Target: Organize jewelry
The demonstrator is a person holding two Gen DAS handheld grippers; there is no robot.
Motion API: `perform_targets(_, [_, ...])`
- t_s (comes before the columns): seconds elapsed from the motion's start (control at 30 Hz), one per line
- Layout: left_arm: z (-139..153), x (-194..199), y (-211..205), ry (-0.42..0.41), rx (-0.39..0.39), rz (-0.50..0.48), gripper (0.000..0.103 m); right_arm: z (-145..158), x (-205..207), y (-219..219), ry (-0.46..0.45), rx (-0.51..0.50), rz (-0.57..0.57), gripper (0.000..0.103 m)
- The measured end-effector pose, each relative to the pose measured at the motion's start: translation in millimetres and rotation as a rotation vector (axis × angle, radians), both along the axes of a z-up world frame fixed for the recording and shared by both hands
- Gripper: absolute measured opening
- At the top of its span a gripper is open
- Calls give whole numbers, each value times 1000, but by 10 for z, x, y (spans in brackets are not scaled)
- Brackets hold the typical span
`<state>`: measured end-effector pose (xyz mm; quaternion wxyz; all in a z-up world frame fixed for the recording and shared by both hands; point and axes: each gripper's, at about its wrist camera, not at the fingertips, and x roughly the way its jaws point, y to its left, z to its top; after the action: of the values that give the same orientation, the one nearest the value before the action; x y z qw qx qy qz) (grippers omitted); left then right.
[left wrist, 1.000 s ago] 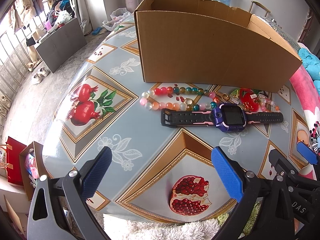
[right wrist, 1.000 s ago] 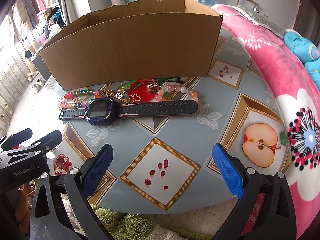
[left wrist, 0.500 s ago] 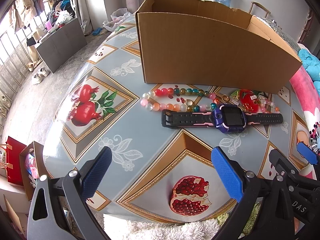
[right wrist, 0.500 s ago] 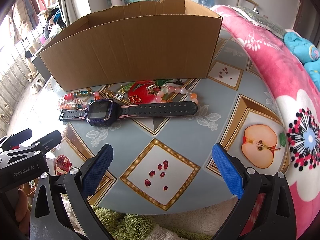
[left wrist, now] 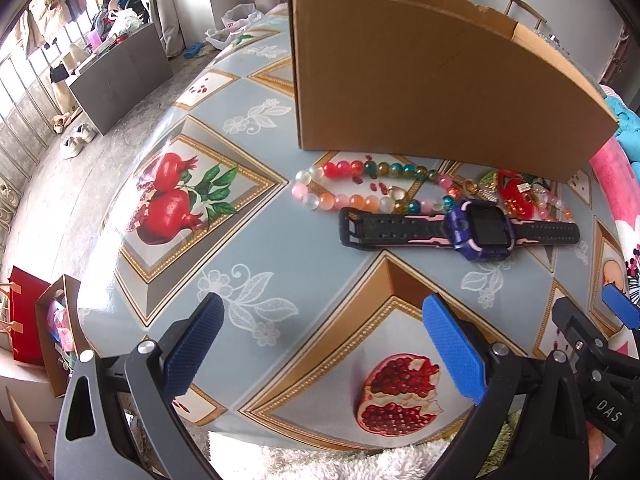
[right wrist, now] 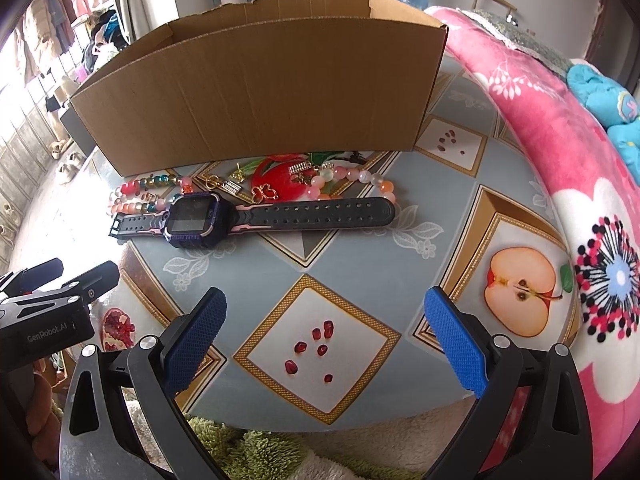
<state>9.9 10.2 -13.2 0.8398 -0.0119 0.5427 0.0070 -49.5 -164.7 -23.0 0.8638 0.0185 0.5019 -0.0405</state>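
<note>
A purple smartwatch with a black strap (left wrist: 476, 230) (right wrist: 192, 220) lies flat on the table. Behind it lie a string of coloured beads (left wrist: 360, 188) (right wrist: 140, 196), small gold charms (right wrist: 264, 192) and a pink bead bracelet (right wrist: 352, 178) (left wrist: 548, 204). An open cardboard box (left wrist: 420, 80) (right wrist: 260, 92) stands upright just behind them. My left gripper (left wrist: 320, 340) is open and empty, near the table's front edge, short of the watch. My right gripper (right wrist: 326, 332) is open and empty, also short of the watch.
The table (left wrist: 260, 240) (right wrist: 440, 208) has a fruit-print cloth. A pink flowered blanket (right wrist: 560, 160) rises at the right. Floor, shoes (left wrist: 76, 140) and a grey box (left wrist: 120, 68) lie off the left edge. A red bag (left wrist: 24, 312) sits low left.
Both grippers have edged slightly forward toward the jewelry; jaws stay open. Nothing on the table has moved.
</note>
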Motion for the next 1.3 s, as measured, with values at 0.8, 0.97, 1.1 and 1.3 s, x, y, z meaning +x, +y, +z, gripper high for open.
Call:
perform_targets(0.8, [-222, 225, 191, -7, 29, -117, 99, -236, 54, 15, 20, -18, 49, 95])
perform_targets(0.97, [-242, 209, 186, -22, 31, -115, 99, -239, 81, 2, 18, -17, 54, 96])
perform_targets(1.1, [-249, 143, 172, -45, 27, -136, 99, -245, 76, 9, 13, -13, 60, 96])
perform_targets(1.3, [-224, 97, 183, -89, 22, -184, 97, -248, 58, 9, 2, -9, 74, 96])
